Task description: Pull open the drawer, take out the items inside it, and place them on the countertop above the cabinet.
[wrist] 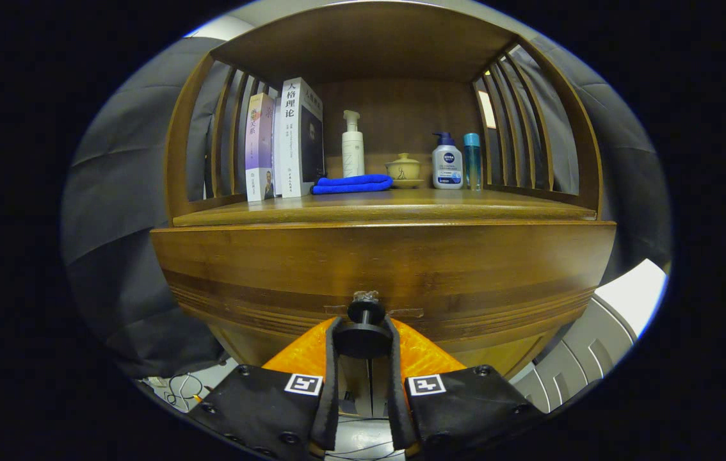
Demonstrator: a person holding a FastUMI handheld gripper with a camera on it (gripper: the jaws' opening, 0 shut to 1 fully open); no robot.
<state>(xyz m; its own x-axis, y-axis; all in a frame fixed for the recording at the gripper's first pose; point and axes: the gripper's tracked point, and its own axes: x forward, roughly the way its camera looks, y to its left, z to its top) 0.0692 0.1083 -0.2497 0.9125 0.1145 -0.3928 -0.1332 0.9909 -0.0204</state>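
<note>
I see a glossy polished wood drawer front (382,269). Its knob (365,333) looks matt plastic. A soft cloth (351,184) lies on the smooth wooden countertop (440,205).

The camera sits on the gripper (363,333), very close to the drawer front (382,269), looking straight at it and a little up to the shelf (382,202) above
</note>
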